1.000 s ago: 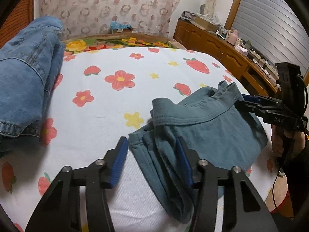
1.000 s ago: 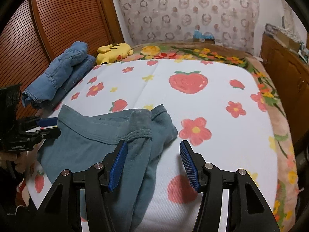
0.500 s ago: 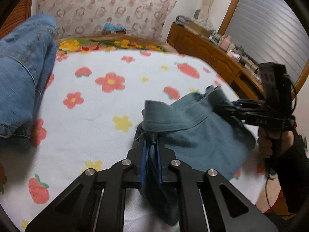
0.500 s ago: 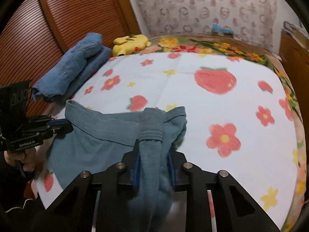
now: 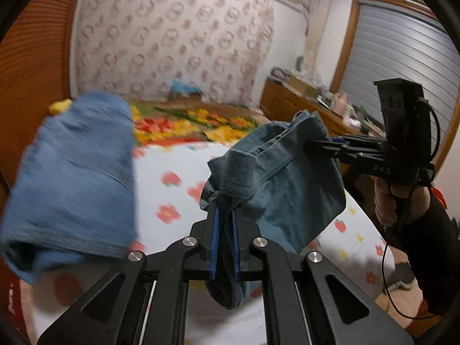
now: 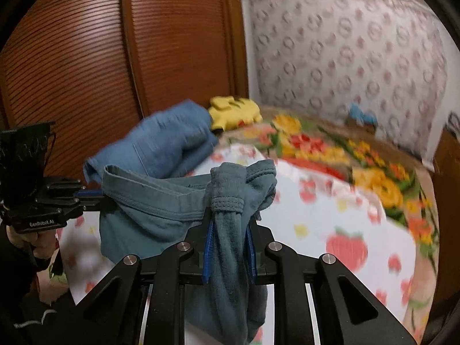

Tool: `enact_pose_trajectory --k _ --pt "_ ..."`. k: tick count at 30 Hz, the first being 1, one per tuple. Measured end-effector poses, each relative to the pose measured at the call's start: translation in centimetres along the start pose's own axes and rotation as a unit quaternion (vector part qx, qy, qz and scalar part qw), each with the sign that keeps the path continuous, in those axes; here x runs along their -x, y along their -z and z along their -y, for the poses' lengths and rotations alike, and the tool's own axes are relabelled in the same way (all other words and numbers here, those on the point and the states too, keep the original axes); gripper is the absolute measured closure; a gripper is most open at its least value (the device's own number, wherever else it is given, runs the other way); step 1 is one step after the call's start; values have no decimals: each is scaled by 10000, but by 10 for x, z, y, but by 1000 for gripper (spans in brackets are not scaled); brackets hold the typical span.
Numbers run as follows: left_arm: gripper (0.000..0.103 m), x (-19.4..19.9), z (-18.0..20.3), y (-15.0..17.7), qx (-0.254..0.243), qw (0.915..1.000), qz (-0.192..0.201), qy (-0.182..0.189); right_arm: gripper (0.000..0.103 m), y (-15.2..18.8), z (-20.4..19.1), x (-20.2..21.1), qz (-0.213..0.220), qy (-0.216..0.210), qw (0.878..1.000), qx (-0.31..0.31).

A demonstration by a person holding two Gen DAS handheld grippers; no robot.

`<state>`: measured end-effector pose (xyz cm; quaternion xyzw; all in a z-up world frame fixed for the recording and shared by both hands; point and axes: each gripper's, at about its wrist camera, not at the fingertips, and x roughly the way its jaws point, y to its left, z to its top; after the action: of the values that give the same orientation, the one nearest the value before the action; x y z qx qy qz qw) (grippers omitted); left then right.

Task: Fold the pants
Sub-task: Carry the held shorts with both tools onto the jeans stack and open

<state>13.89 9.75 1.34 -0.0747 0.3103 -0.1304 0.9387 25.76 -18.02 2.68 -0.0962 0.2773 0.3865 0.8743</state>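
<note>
The teal pants (image 5: 290,189) hang in the air above the bed (image 5: 172,178), stretched sideways between the two grippers, so their long axis runs from one hand across to the other. The waistband forms the upper edge and the cloth sags below it. The left gripper (image 5: 224,224) is clenched on one bunched end of the fabric, with a fold drooping down behind its blue pads. The right gripper (image 6: 229,238) grips the other bunched end; its jaws are closing further on the thick roll of cloth and waistband between them. A hand (image 5: 388,201) in a dark sleeve holds the right gripper's handle.

Under the pants the flowered, strawberry-printed sheet lies open, giving free room toward the far end and the right edge of the bed. On the left side a pile of folded blue jeans (image 6: 161,146) sits near the pants, beside the brown slatted wardrobe (image 6: 115,57). A yellow plush toy (image 6: 233,112) lies just behind the jeans. The motion blur makes it hard to tell whether the hanging cloth touches the sheet. A wooden dresser (image 5: 302,109) stands along the right side.
</note>
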Motion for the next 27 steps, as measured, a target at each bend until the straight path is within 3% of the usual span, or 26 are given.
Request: enact_pose_trajectory --k 10,27 --pt "94 34 -56 -37 207 9947 595 -818 84 -77 -40 -39 498 -266 9963 643" --pt "94 30 -140 -9 1269 9794 811 -1348 84 -171 -97 -218 144 -304 9846 1713"
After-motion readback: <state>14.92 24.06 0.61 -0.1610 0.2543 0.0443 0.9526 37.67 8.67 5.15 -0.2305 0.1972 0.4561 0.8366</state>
